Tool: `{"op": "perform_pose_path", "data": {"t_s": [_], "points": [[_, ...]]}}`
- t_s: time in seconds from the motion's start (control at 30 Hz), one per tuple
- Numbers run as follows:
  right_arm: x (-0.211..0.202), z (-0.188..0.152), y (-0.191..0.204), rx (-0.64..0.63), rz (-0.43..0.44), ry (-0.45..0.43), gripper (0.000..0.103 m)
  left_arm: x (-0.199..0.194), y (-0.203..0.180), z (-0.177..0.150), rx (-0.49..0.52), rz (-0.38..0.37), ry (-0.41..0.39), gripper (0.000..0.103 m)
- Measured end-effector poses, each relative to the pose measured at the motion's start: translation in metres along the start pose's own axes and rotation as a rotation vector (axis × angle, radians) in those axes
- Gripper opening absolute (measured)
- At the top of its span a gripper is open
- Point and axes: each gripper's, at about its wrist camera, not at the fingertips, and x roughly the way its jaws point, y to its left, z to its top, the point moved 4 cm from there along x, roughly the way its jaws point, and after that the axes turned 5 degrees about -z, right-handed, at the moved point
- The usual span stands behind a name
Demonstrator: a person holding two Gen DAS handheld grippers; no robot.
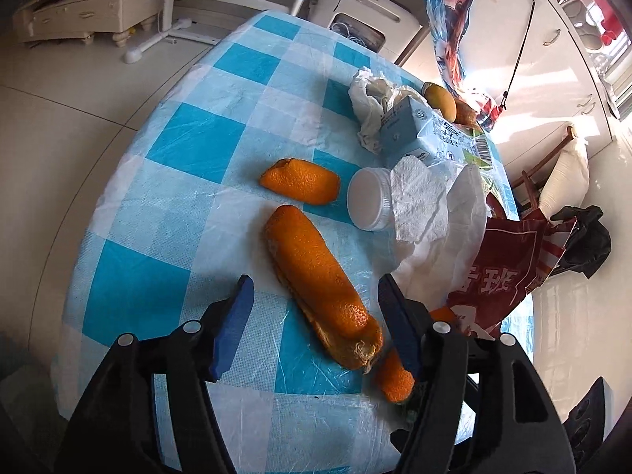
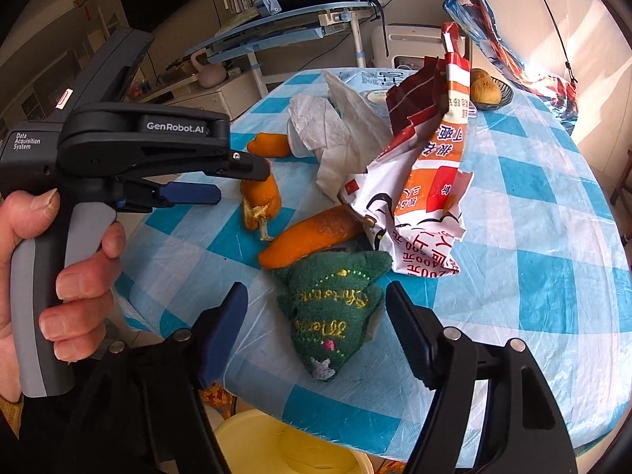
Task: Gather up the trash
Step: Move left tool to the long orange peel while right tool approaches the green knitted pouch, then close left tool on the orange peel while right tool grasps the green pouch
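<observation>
Left gripper [image 1: 316,316] wide open around the long orange peel [image 1: 320,284], nothing grabbed yet

Right gripper [image 2: 316,335] is also spread apart and empty, hovering over the green knitted pouch [image 2: 331,308] at the near table edge. Pretty much all the trash looks left to do: more peel [image 1: 302,185], tissue [image 1: 418,205], a red snack bag [image 2: 426,166] and a carton [image 1: 410,126] further back on the checked table [image 1: 177,150]. Yellow bin [image 2: 292,446] sits below the near edge, so I'd guess that's where it goes.

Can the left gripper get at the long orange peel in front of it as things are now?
Probably yes. The left gripper is open, with its fingers on either side of the long orange peel, and nothing lies on the peel. A smaller peel piece sits beside its near end.
</observation>
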Motion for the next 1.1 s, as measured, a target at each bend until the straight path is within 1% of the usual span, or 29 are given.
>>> {"op": "perform_pose_path", "data": {"t_s": [0.07,0.1,0.13,0.17,0.2,0.27,0.3,0.4,0.47,0.5,0.67,0.7,0.73,0.83,0.87,0.9,0.93,1.1], "points": [[0.001,0.001,-0.001,0.003,0.001,-0.002,0.067,0.004,-0.005,0.001,-0.002,0.032,-0.024,0.063],[0.001,0.001,-0.001,0.003,0.0,-0.003,0.064,0.007,-0.008,0.002,0.004,0.04,-0.033,0.053],[0.002,0.002,-0.001,0.002,0.003,0.0,0.057,0.009,-0.011,0.001,0.012,0.055,-0.036,0.047],[0.003,0.001,-0.002,0.001,0.005,0.004,0.054,0.012,-0.014,0.001,0.023,0.058,-0.032,0.03],[0.006,0.003,-0.003,0.0,0.007,0.011,0.051,0.013,-0.016,0.0,0.032,0.051,-0.037,0.026],[0.006,0.003,-0.004,-0.004,0.011,0.012,0.05,0.011,-0.02,-0.001,0.058,0.051,-0.049,0.02],[0.006,0.003,-0.002,-0.004,0.015,0.012,0.048,0.009,-0.021,-0.001,0.069,0.047,-0.05,0.018],[0.003,0.004,-0.003,0.007,0.03,0.004,0.041,-0.002,-0.021,-0.005,0.089,0.018,-0.052,0.015],[-0.001,0.004,-0.004,0.01,0.037,-0.004,0.035,-0.013,-0.021,-0.009,0.117,0.01,-0.069,0.015],[-0.003,0.002,-0.003,0.01,0.038,-0.003,0.033,-0.02,-0.021,-0.011,0.133,0.007,-0.079,0.015],[-0.002,-0.002,-0.006,0.03,0.045,0.009,0.035,-0.052,-0.023,-0.025,0.218,0.012,-0.129,0.015],[-0.001,-0.004,-0.005,0.037,0.044,0.014,0.04,-0.057,-0.024,-0.027,0.228,0.006,-0.135,0.015],[0.001,-0.002,-0.005,0.041,0.05,0.008,0.043,-0.063,-0.024,-0.03,0.239,0.001,-0.142,0.015],[0.001,-0.002,-0.001,0.018,0.026,0.004,0.043,-0.078,-0.026,-0.037,0.263,-0.004,-0.164,0.015],[0.001,-0.002,-0.001,0.016,0.029,0.003,0.043,-0.082,-0.025,-0.04,0.26,-0.01,-0.17,0.015],[0.0,-0.001,0.0,0.014,0.035,0.003,0.036,-0.087,-0.023,-0.044,0.253,-0.018,-0.173,0.015],[-0.001,-0.002,0.001,0.011,0.036,0.001,0.032,-0.091,-0.021,-0.048,0.247,-0.026,-0.176,0.015],[-0.017,-0.006,0.004,-0.005,0.054,-0.017,0.03,-0.108,-0.017,-0.069,0.261,-0.017,-0.207,0.015]]}}
